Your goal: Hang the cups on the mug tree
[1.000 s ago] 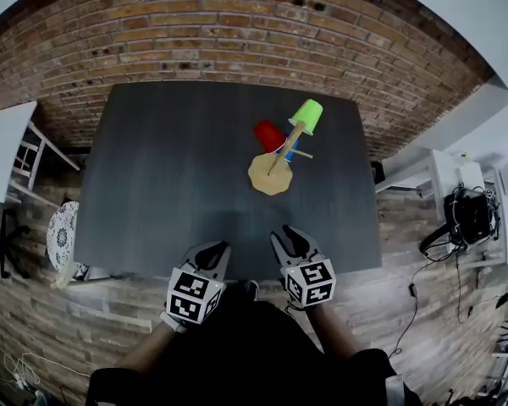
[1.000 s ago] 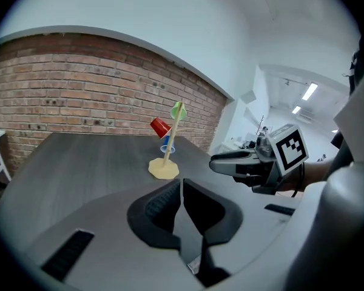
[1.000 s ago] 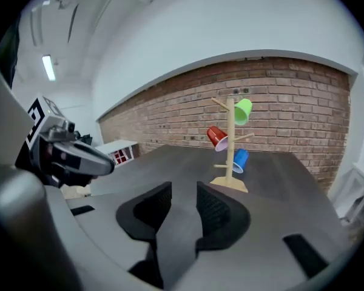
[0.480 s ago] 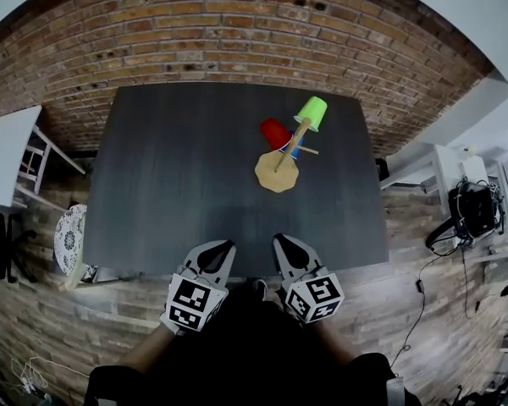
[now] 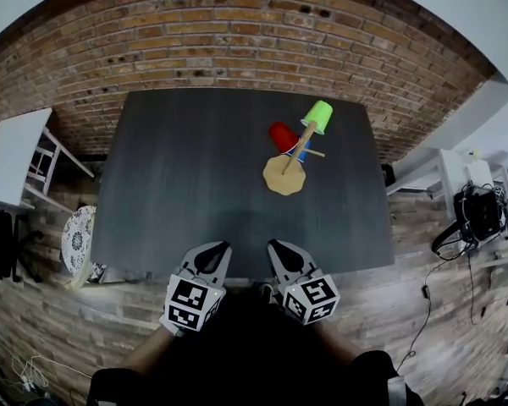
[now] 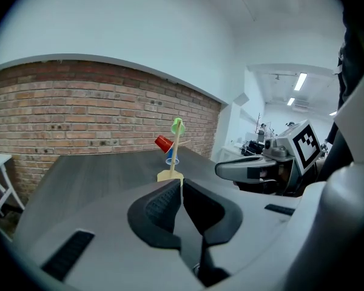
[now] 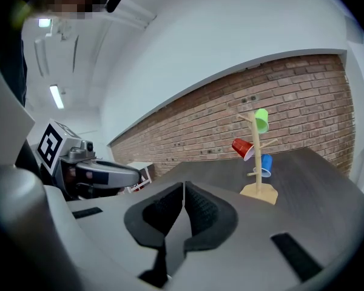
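The left gripper (image 6: 181, 183) is pressing its two jaws tight together, and nothing is sitting between them. The right gripper (image 7: 184, 187) is doing the same: its jaws are touching, and it is holding nothing. In the head view both are hanging side by side over the near edge of the table (image 5: 178, 184), close to each other but not touching. Each one is pointing out across the dark table top and a little bit down. A cube with black and white squares is riding on the back of each one. Behind them, the person's arms in dark sleeves (image 5: 152, 353) are reaching in from the bottom.

The mug tree (image 5: 293, 155) is standing upright on its flat wooden base, far out on the right part of the table and well apart from both grippers. All three cups are hanging on it. The green cup (image 5: 318, 116) is sitting at the very top of the pole. The red cup (image 5: 282, 136) is hanging on a peg a little lower, tipping out to one side. The blue cup (image 7: 266, 163) is hanging lowest, close to the pole and above the base.

A brick wall (image 5: 195, 41) is running behind the far edge of the table. A small white table (image 5: 8, 155) is standing off to the left, on the wooden floor.
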`<state>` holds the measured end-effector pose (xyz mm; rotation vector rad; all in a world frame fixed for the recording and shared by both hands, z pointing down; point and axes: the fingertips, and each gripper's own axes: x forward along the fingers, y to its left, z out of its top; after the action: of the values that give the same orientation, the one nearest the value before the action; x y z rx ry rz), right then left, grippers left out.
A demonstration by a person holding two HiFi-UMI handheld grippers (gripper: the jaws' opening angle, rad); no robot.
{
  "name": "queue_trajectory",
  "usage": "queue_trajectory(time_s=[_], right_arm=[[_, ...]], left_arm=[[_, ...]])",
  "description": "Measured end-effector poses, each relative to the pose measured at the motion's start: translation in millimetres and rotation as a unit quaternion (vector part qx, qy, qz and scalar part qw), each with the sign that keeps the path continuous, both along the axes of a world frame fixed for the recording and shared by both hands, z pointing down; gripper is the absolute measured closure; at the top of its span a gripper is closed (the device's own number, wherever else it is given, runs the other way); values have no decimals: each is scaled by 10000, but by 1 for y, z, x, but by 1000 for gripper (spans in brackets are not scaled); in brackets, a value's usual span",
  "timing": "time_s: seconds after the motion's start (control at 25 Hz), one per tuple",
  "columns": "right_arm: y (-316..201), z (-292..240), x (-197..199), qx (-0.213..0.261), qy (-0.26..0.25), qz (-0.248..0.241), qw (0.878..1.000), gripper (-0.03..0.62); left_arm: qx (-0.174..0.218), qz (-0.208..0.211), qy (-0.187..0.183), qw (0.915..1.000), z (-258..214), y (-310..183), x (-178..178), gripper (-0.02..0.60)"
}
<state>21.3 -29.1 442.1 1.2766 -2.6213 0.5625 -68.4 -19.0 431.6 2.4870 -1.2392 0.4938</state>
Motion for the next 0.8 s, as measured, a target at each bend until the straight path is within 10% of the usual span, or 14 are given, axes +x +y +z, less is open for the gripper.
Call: queue_trajectory(time_s=[0.8], right_arm=[[4, 3, -3, -13, 43, -100, 9999, 556]], left_arm=[[-168, -231, 43, 9996, 8, 3, -9, 557]])
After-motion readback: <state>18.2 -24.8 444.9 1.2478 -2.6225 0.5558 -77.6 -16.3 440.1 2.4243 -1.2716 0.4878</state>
